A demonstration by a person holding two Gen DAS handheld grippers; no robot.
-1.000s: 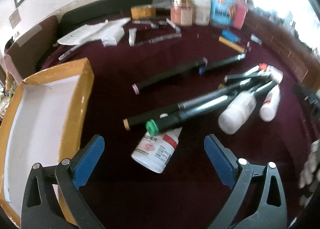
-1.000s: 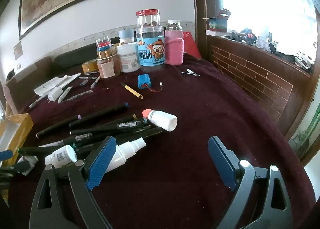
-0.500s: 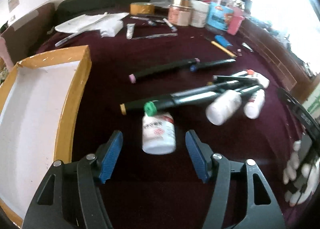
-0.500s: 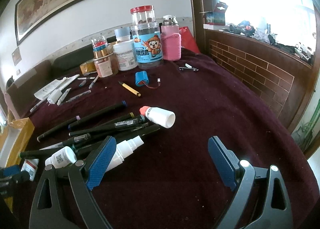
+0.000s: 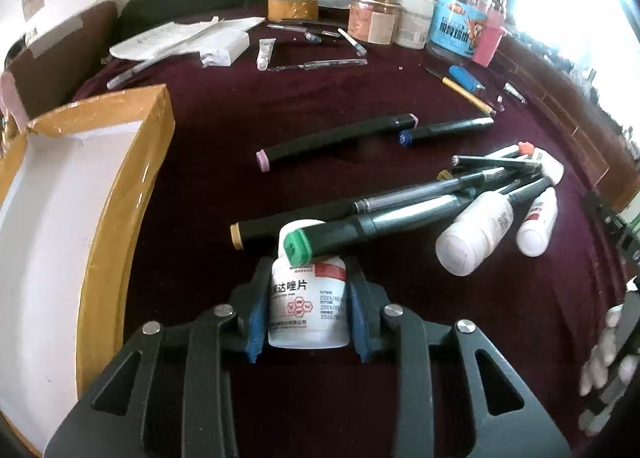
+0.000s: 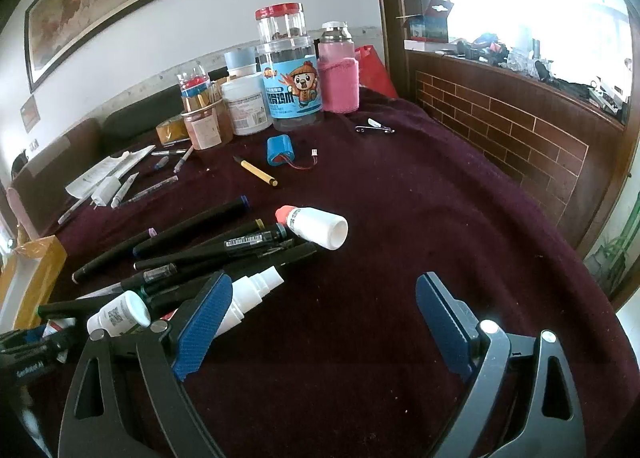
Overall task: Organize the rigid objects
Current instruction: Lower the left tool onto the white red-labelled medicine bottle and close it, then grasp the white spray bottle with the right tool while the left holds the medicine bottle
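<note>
Maroon tablecloth [image 5: 360, 106] cluttered with markers and bottles, open cardboard box [image 5: 132, 194] well left of the white pill bottle [image 5: 306, 306]. Left gripper [image 5: 306, 312] jaws just been closing, now clamped on both sides of that pill bottle, green-capped marker [image 5: 360, 232] resting across the bottle's far end. Right gripper [image 6: 320, 318] to the pill bottle's right, jaws wide apart over bare cloth, nothing between.

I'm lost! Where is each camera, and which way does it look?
Left wrist: sits on the left gripper, looking down at the white pill bottle its jaws have just closed on.
Right wrist: sits on the right gripper, jaws open, looking across the maroon tablecloth toward the blue-labelled jar.
Both show the markers.
</note>
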